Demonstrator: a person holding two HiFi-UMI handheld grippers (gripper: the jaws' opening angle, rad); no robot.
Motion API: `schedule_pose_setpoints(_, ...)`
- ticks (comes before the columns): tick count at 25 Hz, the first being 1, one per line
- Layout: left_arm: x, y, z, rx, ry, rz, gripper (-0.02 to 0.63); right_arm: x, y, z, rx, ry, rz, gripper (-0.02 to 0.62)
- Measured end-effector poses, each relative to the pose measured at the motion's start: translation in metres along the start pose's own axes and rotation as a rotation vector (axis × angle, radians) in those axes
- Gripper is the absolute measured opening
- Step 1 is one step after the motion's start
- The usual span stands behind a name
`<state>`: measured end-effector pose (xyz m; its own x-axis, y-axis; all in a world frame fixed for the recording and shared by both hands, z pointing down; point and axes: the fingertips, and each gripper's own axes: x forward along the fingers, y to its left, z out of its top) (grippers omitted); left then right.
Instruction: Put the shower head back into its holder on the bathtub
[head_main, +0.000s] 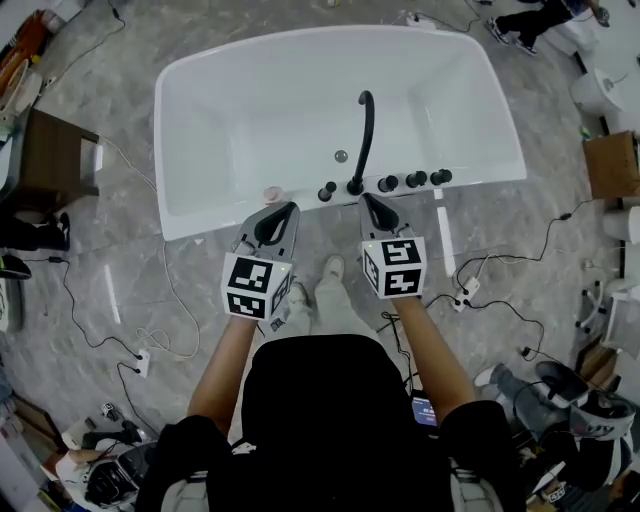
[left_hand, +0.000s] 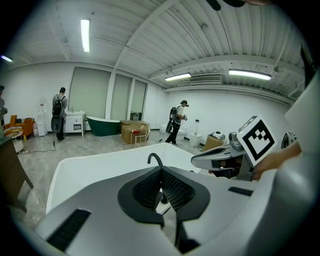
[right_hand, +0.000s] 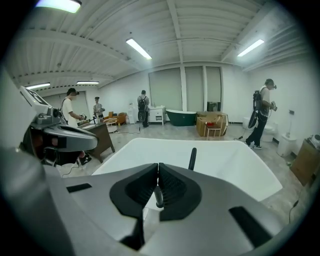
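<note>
By the glossy bathtub (head_main: 250, 110) hang left tongs (head_main: 289, 208), right tongs (head_main: 367, 199) — ribbed, closed.

- The left gripper (left_hand: 161, 170) fills the lower foreground, its jaws closed tip to tip with nothing between them, pointing over the near rim of the white bathtub (left_hand: 95, 167).
- A black curved spout (left_hand: 155, 159) rises at the bathtub's near rim, just above the jaw tips.
- The right gripper (left_hand: 196, 160) hangs over the bathtub's right end, held by a hand (left_hand: 274, 161).
- Far beyond the bathtub stand a green tub (left_hand: 104, 125) and cardboard boxes (left_hand: 134, 132).
- Two people with backpacks (left_hand: 176, 121) stand beyond the bathtub, well apart.
</note>
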<state>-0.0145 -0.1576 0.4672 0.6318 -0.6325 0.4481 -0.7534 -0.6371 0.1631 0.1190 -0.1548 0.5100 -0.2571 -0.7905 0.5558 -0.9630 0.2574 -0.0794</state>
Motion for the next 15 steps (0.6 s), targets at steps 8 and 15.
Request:
schedule_pose_setpoints(8,-0.018,-0.004,0.042,0.04,-0.058,-0.012,0.014,-0.026,0.0,0.062,-0.041,-0.112,-0.036,0.025)
schedule_pose_setpoints(15,-0.041,-0.008,0.084,0.004,-0.131,-0.024,0.014,-0.055,0.008,0.106,-0.071,-0.199,-0.037,0.025)
